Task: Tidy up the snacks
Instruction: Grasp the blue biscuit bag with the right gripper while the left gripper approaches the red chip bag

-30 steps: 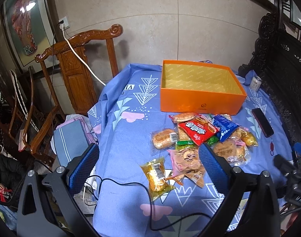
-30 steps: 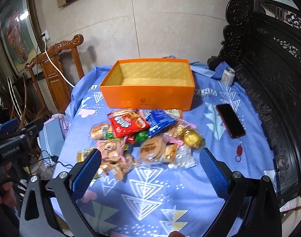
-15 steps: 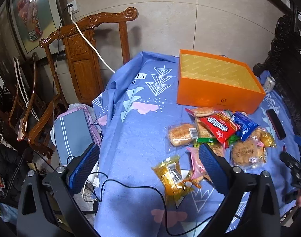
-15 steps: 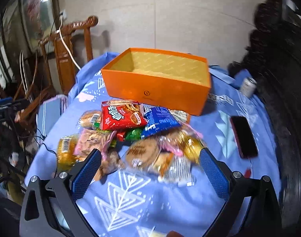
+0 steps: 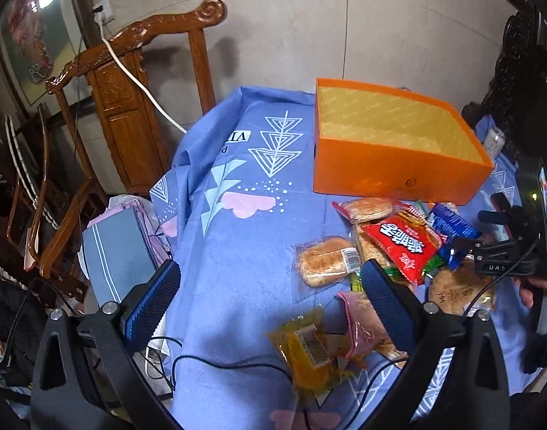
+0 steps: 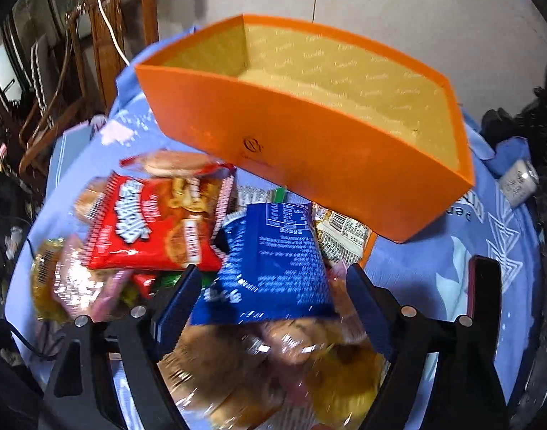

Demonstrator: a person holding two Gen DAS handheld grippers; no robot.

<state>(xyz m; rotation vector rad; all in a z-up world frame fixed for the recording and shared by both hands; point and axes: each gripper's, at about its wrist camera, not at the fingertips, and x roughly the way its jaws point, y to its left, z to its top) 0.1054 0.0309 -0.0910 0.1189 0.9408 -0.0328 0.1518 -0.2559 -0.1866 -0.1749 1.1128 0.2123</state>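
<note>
While the right claw [image 6: 270,286] is hanging low over the heap of snacks, its jaws are standing spread, with the blue packet [image 6: 270,258] lying between the two blue pads but not visibly pinched. Just to the left of that claw the red chip bag [image 6: 155,222] is resting on the pile, and a wrapped round bread [image 6: 173,163] is lying just beyond it. Under and in front of the right claw, clear-wrapped pastries [image 6: 259,369] are showing as a blur. Straight ahead, past the packets, the orange box [image 6: 309,143] is standing open on the blue cloth of the bench [image 6: 434,268], its yellow inside showing nothing.

The left claw [image 5: 270,294] is hovering with jaws wide apart and holding nothing. Between its pads and a little ahead, a wrapped bun [image 5: 325,259] is lying; below it, nearer the claw, a yellow packet [image 5: 305,344] is sitting on the cloth. A pink-wrapped snack [image 5: 363,326] is lying against the right finger [image 5: 384,301]. Far to the left, off the bench, a carved wooden chair [image 5: 130,107] is standing.
</note>
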